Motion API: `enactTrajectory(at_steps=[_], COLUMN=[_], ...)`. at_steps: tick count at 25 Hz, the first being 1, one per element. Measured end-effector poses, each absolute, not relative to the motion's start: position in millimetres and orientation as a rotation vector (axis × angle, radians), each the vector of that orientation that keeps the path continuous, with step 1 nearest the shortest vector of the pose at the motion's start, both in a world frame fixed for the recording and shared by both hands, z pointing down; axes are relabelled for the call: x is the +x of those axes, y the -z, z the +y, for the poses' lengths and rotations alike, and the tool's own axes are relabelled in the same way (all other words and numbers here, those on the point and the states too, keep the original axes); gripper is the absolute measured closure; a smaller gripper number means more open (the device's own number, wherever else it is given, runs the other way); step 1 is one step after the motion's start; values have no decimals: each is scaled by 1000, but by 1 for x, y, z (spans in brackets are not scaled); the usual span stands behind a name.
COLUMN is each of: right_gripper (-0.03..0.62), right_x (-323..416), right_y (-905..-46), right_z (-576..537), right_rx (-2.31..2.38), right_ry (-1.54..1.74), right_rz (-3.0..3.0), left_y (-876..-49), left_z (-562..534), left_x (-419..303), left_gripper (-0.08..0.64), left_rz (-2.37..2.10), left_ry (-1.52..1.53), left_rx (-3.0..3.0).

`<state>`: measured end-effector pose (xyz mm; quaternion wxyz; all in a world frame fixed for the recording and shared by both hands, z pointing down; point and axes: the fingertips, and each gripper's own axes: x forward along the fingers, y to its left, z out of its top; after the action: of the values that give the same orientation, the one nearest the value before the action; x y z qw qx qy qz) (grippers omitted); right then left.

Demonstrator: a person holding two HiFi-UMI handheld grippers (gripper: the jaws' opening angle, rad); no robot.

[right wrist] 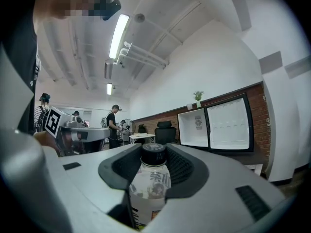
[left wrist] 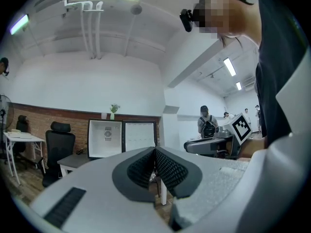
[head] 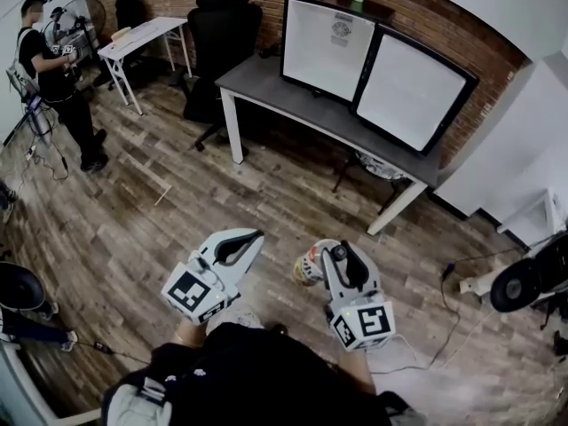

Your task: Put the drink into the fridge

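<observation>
Closest to you in the head view is your own dark top. Just past it, both grippers w/ their marker cubes sit side by side over the wood floor. L gripper (head: 250, 238) is at left, tips together, nothing in it. R gripper (head: 340, 257) carries the clear plastic drink bottle w/ the white-and-orange label (head: 309, 266), which pokes out at its left side. Ahead, well apart from both, the small black-framed fridge w/ white inside (head: 327, 51) stands open on the grey desk w/ white legs (head: 266, 82). Neither hand is clearly nearer to it. R is the one that counts, since it has the drink; L is free.

L gripper view: the ribbed black pads (left wrist: 170, 169) meet at the tips, no gap, nothing btwn them. Fridge (left wrist: 104, 137) shows beyond the tips, open.

R gripper view: jaws sit partway apart, clamped on the bottle (right wrist: 149, 183), w/ pads pressing both sides just below the black screw cap (right wrist: 154, 154). Long axis reads upright, cap on top. Fridge (right wrist: 197, 127) lies ahead and a bit right of the tips, already open. Judgement: you carry the bottle fwd to it w/ R and keep it upright.
</observation>
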<state>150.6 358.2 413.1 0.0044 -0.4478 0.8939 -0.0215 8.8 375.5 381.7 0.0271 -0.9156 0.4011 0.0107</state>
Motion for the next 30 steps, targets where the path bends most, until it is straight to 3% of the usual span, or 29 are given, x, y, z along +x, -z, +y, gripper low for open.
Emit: enactTrajectory(at_steps=[9,30], right_gripper=[440,440], right_x=[147,123], right_y=[-414,-400], right_z=[336,182], right_rx=[-1406,-1637], right_ry=[74,40], right_rz=[2815,2738], left_y=[-387,-390], left_z=[347,166], left_x=[5,-22], left_gripper=[557,557], left_rz=[1249,1041], left_ry=[-62,-112], left_rx=[-2852,-2930])
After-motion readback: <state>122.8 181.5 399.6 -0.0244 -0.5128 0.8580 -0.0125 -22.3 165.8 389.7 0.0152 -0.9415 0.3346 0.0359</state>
